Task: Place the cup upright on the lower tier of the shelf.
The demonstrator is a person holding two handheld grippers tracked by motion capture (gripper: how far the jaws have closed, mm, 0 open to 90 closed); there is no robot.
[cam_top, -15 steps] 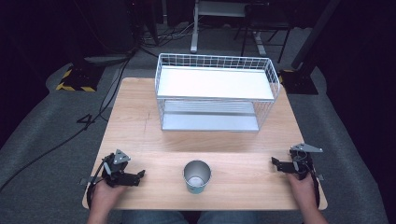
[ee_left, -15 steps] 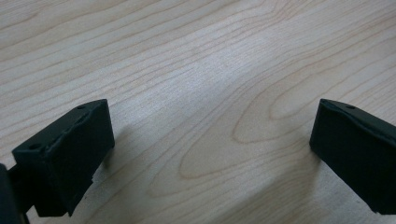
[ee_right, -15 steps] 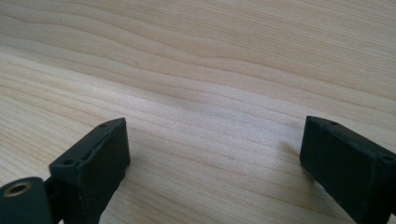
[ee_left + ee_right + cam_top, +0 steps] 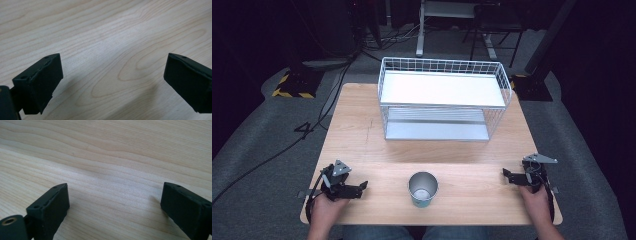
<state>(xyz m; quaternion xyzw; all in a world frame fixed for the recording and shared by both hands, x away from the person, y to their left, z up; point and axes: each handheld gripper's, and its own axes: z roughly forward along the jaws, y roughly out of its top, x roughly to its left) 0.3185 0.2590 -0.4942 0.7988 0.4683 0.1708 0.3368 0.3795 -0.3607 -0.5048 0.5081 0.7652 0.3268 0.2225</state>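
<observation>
In the high view a grey metal cup stands upright, mouth up, near-centre on the desk between left tongs and right tongs; in both gripper views the jaws are spread over bare wood.

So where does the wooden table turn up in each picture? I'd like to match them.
High view: the table fills the middle, with a wire rack at the back and a metal cup near the front.
Left gripper view: its wood lies close up behind the spread fingers of the left gripper.
Right gripper view: likewise, behind the right gripper.
Shared landmark: the pale wood grain.
</observation>
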